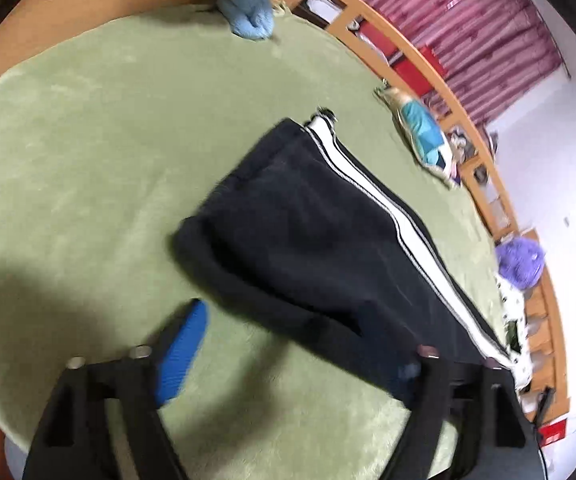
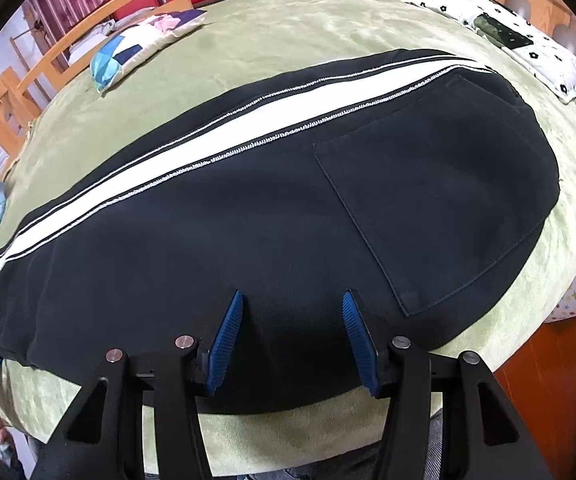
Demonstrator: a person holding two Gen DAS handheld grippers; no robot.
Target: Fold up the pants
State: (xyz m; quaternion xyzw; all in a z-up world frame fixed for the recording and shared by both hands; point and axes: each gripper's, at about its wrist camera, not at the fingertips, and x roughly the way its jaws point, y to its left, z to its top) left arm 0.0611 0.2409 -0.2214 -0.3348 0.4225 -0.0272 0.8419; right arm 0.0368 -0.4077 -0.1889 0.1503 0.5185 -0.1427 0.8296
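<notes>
no readable writing anywhere; black fleece pants with white side stripe [image 2: 272,216] lie flat on the green plush bed cover [image 2: 288,32]. left gripper [image 1: 291,344] spread wide, one pad hidden under blurred cloth; right gripper [image 2: 292,320] half spread over the fabric, pinching nothing.

Green blanket [image 2: 327,28], patchwork cushion [image 2: 136,46], purple plush [image 1: 521,260], wooden rail [image 1: 419,60]

I see a bed [image 2: 288,28] with a green plush cover and a wooden rail round it. Flat on it lie the dark pants [image 2: 248,220] with a white side stripe. Near the far rail rests a patchwork cushion [image 2: 128,52], a flower-print pillow [image 2: 527,40] and a purple plush toy [image 1: 521,260].
</notes>
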